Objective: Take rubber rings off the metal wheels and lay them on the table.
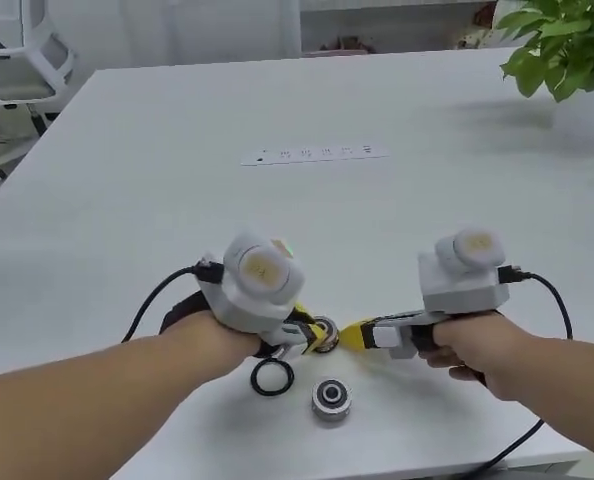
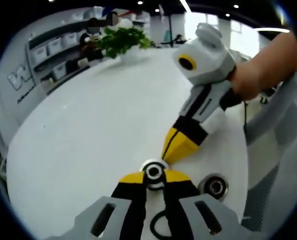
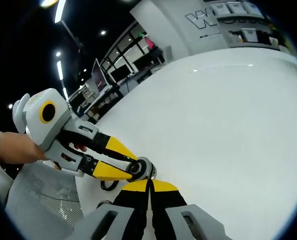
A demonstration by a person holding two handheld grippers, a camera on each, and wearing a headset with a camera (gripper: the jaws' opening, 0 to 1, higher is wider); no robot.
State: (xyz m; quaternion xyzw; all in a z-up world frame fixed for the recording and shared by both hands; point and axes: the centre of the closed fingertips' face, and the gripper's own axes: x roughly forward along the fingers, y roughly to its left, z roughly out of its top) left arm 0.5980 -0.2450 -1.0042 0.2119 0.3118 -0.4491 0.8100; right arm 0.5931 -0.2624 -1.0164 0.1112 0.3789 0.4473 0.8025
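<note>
At the near edge of the smooth white table point(image 1: 127, 200), a second wheel point(image 1: 331, 397) lies flat, its shiny metal hub wrapped in a dark rubber band. Just left of it is a loose rubber ring point(image 1: 272, 377), thin, black and round, flat on the top. Past those, the left gripper point(image 2: 154, 176) has its yellow-tipped jaws clamped on a metal wheel point(image 2: 153, 170). The right gripper point(image 3: 149, 185) has its jaws pressed together, tip right against that wheel. The left gripper view gives the wheel's round face and dark bore; the right gripper view catches it edge-on. Farther off there's a white power strip point(image 1: 314, 154), then a leafy plant point(image 1: 562, 45).
</note>
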